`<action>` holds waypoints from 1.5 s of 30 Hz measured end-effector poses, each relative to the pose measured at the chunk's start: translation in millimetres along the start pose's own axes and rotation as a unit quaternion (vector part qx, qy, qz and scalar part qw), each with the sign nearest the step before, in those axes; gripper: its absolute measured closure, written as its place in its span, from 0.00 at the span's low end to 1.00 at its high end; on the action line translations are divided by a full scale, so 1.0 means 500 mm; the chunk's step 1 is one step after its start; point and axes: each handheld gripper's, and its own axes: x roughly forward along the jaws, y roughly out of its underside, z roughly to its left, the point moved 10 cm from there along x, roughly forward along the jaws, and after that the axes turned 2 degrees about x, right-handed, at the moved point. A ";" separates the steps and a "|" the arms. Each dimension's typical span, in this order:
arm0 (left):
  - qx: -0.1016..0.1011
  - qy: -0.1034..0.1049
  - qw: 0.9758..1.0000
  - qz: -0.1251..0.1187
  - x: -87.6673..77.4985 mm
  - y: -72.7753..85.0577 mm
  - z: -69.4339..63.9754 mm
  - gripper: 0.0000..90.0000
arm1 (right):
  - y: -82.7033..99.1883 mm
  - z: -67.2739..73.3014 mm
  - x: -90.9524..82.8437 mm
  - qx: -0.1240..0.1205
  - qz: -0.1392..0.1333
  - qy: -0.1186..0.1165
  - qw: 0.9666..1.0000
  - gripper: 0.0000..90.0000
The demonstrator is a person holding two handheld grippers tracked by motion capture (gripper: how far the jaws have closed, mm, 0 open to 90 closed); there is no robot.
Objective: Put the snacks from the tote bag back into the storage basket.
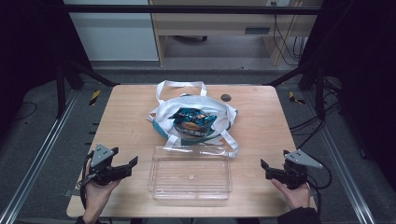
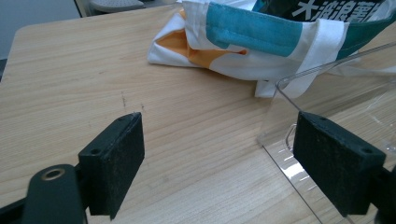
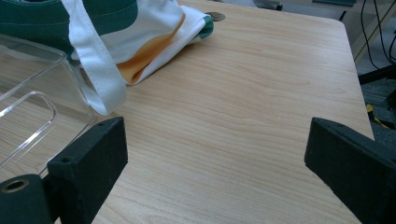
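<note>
Clear plastic bin point(image 1: 190, 176) sits at near table point(image 1: 130, 107) edge, w/ white-teal tote bag point(image 1: 196, 116) just behind. L gripper point(image 1: 132, 164) & R gripper point(image 1: 264, 166) flank bin, both jaws wide, nothing btwn them.

Big white Chinese characters ran across the dark snack packet point(image 2: 327, 9) poking from the tote bag point(image 2: 261, 42) (the tops were cut off, so only 浪 read with any confidence).
</note>
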 end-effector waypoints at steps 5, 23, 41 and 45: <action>0.001 0.002 1.000 -0.010 -0.003 -0.005 -0.004 0.19 | 0.000 -0.002 0.000 0.001 -0.001 0.002 1.000 0.07; -0.004 0.013 1.000 -0.020 0.000 -0.020 -0.024 0.20 | -0.005 0.004 0.000 -0.003 -0.006 -0.003 1.000 0.07; 0.005 0.031 0.999 -0.036 0.018 -0.063 -0.060 0.22 | -0.008 0.011 0.005 -0.009 -0.005 -0.003 1.000 0.07; 0.008 0.036 0.998 -0.044 0.017 -0.081 -0.070 0.23 | -0.009 0.011 0.004 -0.006 -0.006 -0.002 1.000 0.06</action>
